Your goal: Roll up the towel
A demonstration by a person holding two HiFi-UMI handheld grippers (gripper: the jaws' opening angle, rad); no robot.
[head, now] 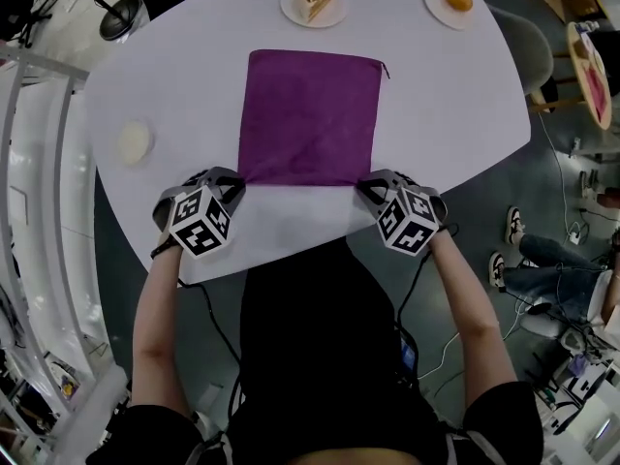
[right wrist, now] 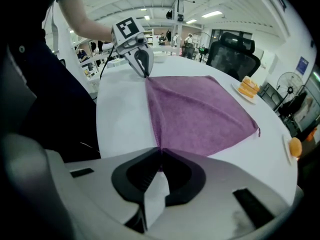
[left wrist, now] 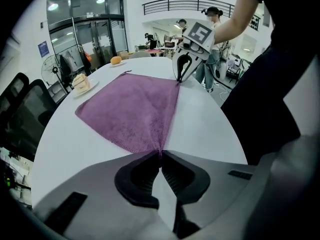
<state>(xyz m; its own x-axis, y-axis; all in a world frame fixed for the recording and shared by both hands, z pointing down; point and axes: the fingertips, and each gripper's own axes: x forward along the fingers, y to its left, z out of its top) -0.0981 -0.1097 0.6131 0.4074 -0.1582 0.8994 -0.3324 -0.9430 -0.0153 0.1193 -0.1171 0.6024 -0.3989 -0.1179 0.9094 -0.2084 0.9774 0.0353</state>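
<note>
A purple towel [head: 310, 114] lies flat and square on the white table [head: 446, 114]. My left gripper [head: 238, 184] is shut on the towel's near left corner, and in the left gripper view the purple cloth [left wrist: 135, 109] runs into the tips of my left gripper [left wrist: 160, 153]. My right gripper [head: 363, 188] is shut on the near right corner; in the right gripper view the towel [right wrist: 200, 114] meets my right gripper [right wrist: 160, 151] where its jaws come together. Each gripper also shows in the other's view, pinching its corner.
A plate with a sandwich wedge [head: 315, 1] and a plate with an orange [head: 455, 0] stand at the table's far edge. A pale round item [head: 135, 141] lies at the left. Office chairs [right wrist: 232, 56], a fan [left wrist: 50, 66] and people stand around the table.
</note>
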